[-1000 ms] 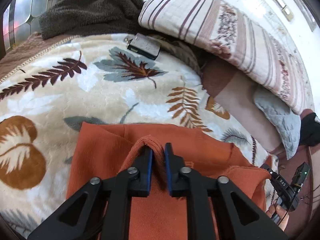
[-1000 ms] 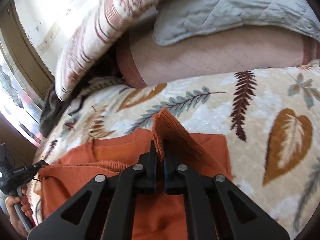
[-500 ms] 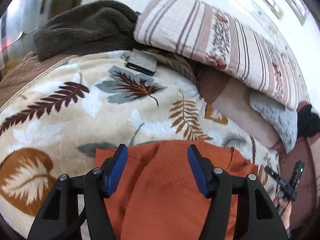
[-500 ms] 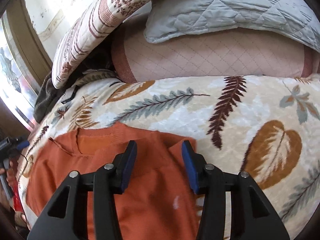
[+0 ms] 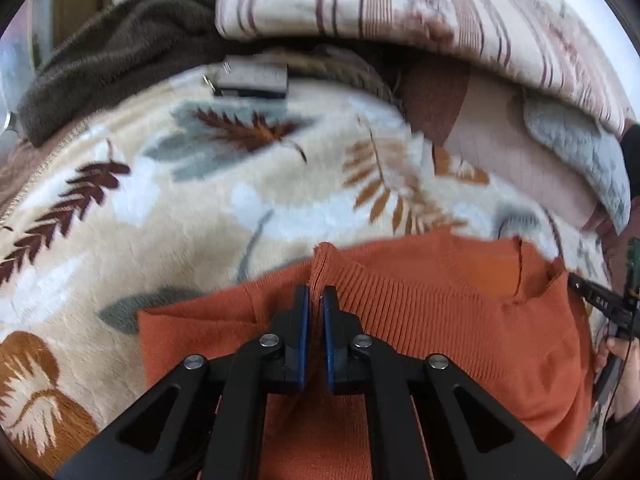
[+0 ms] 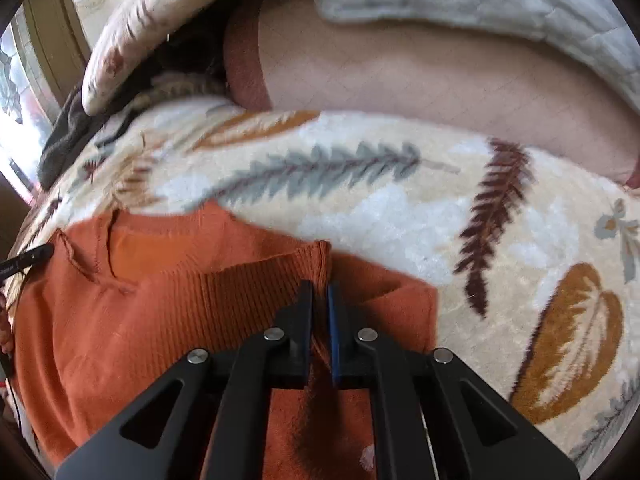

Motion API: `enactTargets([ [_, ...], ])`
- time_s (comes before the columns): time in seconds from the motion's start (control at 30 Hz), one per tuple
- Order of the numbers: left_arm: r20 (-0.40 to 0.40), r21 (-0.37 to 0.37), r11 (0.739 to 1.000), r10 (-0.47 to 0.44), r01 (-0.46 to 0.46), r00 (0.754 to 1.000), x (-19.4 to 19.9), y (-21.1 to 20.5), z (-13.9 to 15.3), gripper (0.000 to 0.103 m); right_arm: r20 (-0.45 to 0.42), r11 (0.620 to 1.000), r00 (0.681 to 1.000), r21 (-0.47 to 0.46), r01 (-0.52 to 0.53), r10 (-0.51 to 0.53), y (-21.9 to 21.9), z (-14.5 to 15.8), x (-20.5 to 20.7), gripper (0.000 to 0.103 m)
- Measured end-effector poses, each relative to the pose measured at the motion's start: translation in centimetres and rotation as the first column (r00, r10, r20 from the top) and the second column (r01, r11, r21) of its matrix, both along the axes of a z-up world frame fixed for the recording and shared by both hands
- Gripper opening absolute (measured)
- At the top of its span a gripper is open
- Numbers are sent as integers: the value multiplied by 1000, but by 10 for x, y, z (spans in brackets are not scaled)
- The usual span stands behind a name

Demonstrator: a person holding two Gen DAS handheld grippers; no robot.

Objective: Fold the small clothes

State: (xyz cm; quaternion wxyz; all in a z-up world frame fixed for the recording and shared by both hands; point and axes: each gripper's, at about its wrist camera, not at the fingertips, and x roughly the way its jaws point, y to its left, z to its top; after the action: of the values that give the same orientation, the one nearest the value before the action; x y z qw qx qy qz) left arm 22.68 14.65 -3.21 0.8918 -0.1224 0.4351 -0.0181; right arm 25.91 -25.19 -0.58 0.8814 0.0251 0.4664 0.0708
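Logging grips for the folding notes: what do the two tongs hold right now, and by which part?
Both hold the orange sweater. The left tongs pinch a raised fold of its ribbed edge; the right tongs pinch the matching ribbed edge on the other side.

You have one orange knit garment [image 5: 440,320] on the leaf-print blanket [image 5: 200,200], two grippers, and one dark wallet [image 5: 252,80] beyond it.
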Motion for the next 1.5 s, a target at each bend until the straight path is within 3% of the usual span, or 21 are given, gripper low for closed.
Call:
enactTargets([
  [0.1, 73, -74, 996, 62, -57, 995, -10, 17, 16, 5, 74, 999, 997, 24, 32, -34, -10, 21, -6, 8],
  [0.3, 156, -99, 985, 157, -143, 975, -10, 32, 31, 5, 186, 989, 973, 75, 124, -136, -31, 42, 1, 8],
  [0.33, 149, -107, 983, 165, -150, 975, -7, 33, 27, 5, 183, 988, 972, 80, 134, -147, -31, 38, 4, 8],
  [0.47, -11, -29, 987, 159, -159, 987, 17, 24, -12, 6, 63, 988, 988, 65, 140, -144, -28, -3, 23, 8],
  [0.53, -21, 9, 989, 151, -151, 988, 20, 20, -17, 9, 11, 991, 992, 47, 127, -128, -24, -20, 28, 11],
  [0.6, -28, 24, 991, 134, -133, 991, 21, 16, -10, 13, 28, 990, 990, 44, 137, -138, -26, -14, 26, 17],
  [0.67, -25, 41, 993, 109, -108, 994, 17, 14, -1, 22, 36, 990, 990, 44, 134, -135, -26, -3, 22, 33],
  [0.8, 9, 39, 997, 62, -62, 998, -14, 6, 25, 33, 49, 996, 996, 46, 71, -73, -17, 21, -6, 34],
  [1.03, -9, 37, 998, -41, 41, 999, -70, -38, 25, 32, 12, 989, 989, -8, -150, 150, 53, 24, -71, 35],
  [1.17, -104, 89, 996, -5, 14, 995, -79, -42, -1, 31, -70, 988, 987, -32, -149, 146, 72, -10, -73, 35],
  [1.23, -93, 82, 997, -2, 9, 996, -82, -35, -6, 26, -60, 991, 990, -31, -130, 128, 73, -18, -72, 37],
  [1.37, -80, -2, 999, 41, -42, 996, -96, -19, 2, 23, -71, 996, 994, -13, -83, 82, 79, -1, -75, 38],
  [1.5, -94, -29, 998, 56, -59, 994, -117, -14, 7, 23, -36, 983, 983, -33, -183, 181, 113, 18, -90, 38],
])
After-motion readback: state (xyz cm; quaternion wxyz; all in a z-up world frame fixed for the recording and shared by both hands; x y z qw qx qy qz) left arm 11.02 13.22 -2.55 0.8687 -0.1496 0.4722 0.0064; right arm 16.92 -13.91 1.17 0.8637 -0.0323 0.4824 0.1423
